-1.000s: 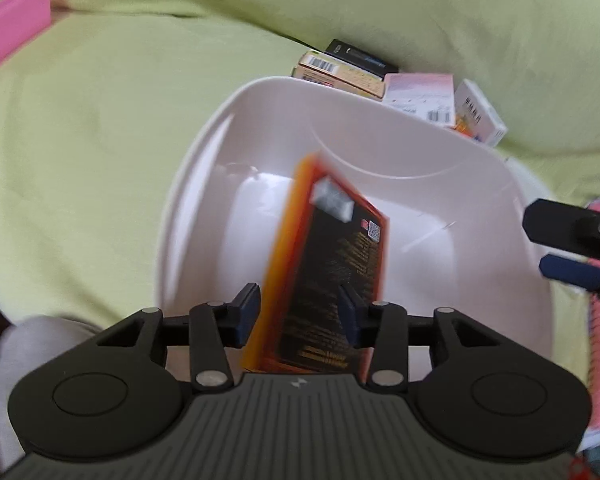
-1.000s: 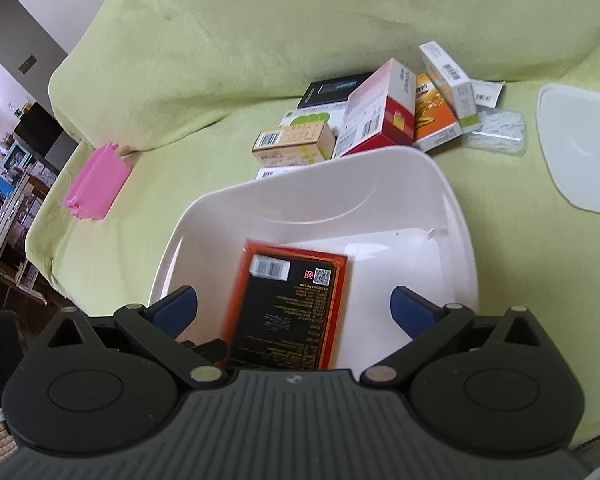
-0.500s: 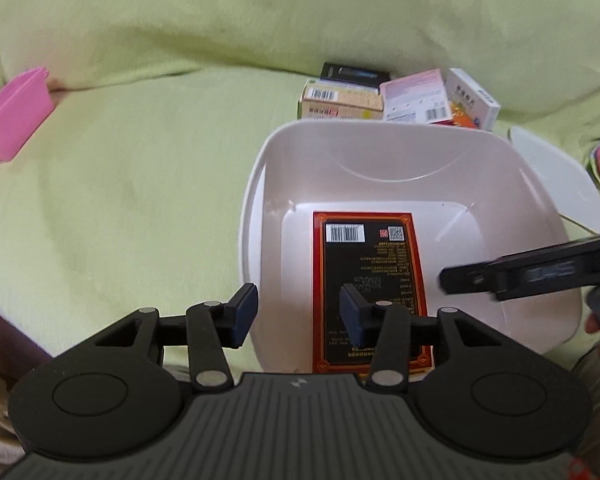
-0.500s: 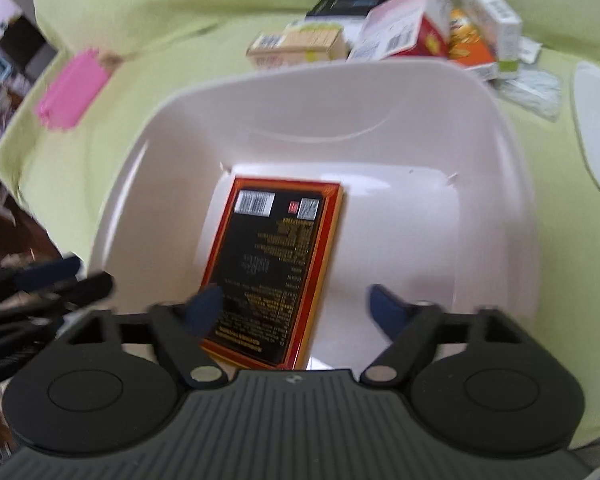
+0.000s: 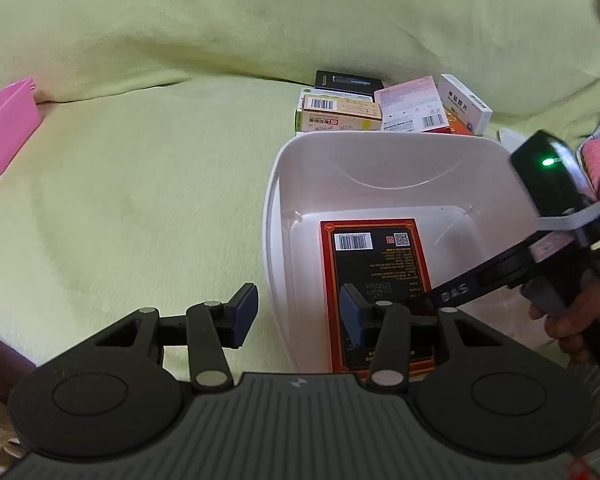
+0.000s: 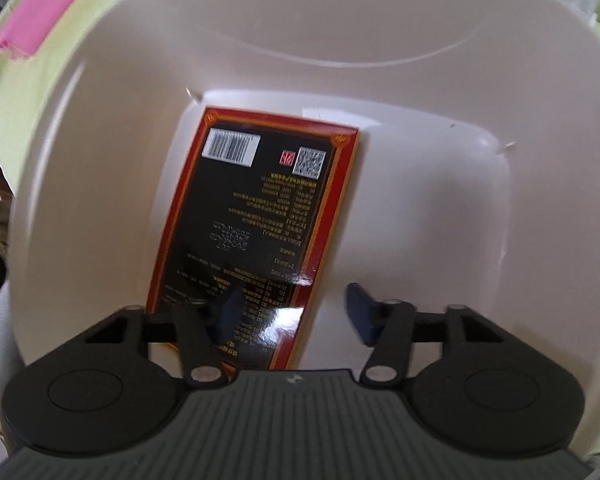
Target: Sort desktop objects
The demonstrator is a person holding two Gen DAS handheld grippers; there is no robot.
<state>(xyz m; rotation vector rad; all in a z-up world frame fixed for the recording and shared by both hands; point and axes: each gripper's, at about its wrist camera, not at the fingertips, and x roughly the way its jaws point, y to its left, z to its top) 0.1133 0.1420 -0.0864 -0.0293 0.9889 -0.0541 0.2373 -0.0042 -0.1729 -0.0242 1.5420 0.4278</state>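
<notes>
One black box with a red border [image 5: 376, 280] lies flat on the floor of the white bin [image 5: 284, 184], barcode end toward the far wall.

Left gripper [image 5: 298, 316]: jaws parted, holding nothing. Its left finger sits over the green cloth [image 5: 140, 184] outside the bin; its right finger sits over the near end of the box, straddling the bin's left wall.

Right gripper [image 6: 294, 314]: jaws parted, empty, lowered inside the bin. Its left finger overlaps the near end of the box; its right finger is over bare bin floor. Contact with the box cannot be determined.

Several small cartons [image 5: 388, 108] lie just beyond the far rim. A pink tray [image 5: 4, 128] sits far left.
</notes>
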